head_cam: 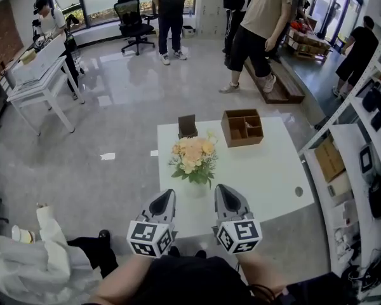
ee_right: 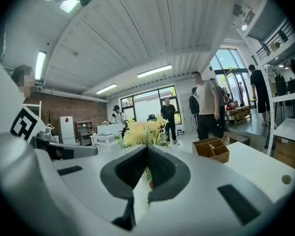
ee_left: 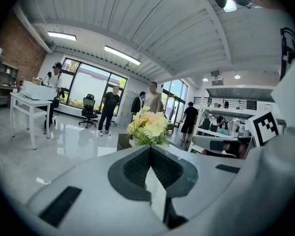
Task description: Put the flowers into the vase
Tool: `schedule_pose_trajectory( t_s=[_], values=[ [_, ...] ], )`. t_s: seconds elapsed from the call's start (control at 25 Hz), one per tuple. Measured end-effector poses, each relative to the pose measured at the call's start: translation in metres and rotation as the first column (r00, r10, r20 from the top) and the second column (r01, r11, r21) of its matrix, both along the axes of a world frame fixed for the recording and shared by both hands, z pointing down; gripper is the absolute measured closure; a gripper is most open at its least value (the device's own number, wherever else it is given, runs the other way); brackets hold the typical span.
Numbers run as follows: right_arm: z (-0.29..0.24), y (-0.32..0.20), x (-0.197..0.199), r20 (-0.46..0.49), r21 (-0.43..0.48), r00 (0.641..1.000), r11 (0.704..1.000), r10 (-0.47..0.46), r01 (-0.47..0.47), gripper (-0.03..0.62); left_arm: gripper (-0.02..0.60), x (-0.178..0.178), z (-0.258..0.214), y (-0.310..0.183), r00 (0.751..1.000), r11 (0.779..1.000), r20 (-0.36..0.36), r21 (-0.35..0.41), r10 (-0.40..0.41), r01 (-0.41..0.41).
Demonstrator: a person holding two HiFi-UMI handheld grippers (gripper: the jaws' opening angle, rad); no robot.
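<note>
Head view: 1 white table (head_cam: 267, 170) at centre, bearing 1 bunch of flowers (head_cam: 193, 157), 1 wooden box (head_cam: 242, 127) with compartments and 1 small dark box (head_cam: 187, 126). The flowers stand upright at mid-frame, near the table's left edge. The vase (head_cam: 197, 188) beneath them is white on white and hard to make out. 2 grippers show at the lower centre, both just short of the flowers: left gripper (head_cam: 166, 196) and right gripper (head_cam: 223, 189). In the gripper views each pair of jaws is closed tip to tip with nothing between them. At least 5 people stand along the top of the frame, most cut off by its edge. The holder's arms are cut off at the bottom.
</note>
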State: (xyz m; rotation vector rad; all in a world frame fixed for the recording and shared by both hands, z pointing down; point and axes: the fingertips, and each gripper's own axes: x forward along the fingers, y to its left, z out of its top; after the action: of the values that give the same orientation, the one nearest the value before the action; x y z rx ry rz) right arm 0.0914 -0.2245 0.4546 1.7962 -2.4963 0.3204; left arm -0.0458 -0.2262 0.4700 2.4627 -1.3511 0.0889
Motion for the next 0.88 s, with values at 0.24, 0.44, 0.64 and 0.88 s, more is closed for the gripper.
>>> schedule_pose_trajectory(
  t_s=[0.24, 0.44, 0.64, 0.88],
  values=[
    [0.0035, -0.0001, -0.0018, -0.010, -0.008, 1.000, 1.000, -0.011, 0.011, 0.591, 0.578, 0.0008, 0.0005, 0.0007, 1.000, 1.000, 0.006, 0.001, -0.002, 0.002],
    [0.0056, 0.0003, -0.0024, -0.020, -0.010, 1.000, 1.000, -0.006, 0.006, 0.591, 0.578, 0.0002, 0.0012, 0.0007, 1.000, 1.000, 0.007, 0.000, -0.003, 0.003],
    [0.0077, 0.0015, -0.0030, -0.028, -0.023, 1.000, 1.000, -0.004, 0.004, 0.591, 0.578, -0.0005, 0.0012, 0.0015, 1.000, 1.000, 0.006, -0.005, -0.004, 0.005],
    [0.0098, 0.0037, -0.0039, -0.027, -0.027, 1.000, 1.000, -0.011, 0.010, 0.591, 0.578, 0.0002, 0.0017, 0.0031, 1.000, 1.000, 0.005, -0.006, -0.008, 0.008]
  ],
)
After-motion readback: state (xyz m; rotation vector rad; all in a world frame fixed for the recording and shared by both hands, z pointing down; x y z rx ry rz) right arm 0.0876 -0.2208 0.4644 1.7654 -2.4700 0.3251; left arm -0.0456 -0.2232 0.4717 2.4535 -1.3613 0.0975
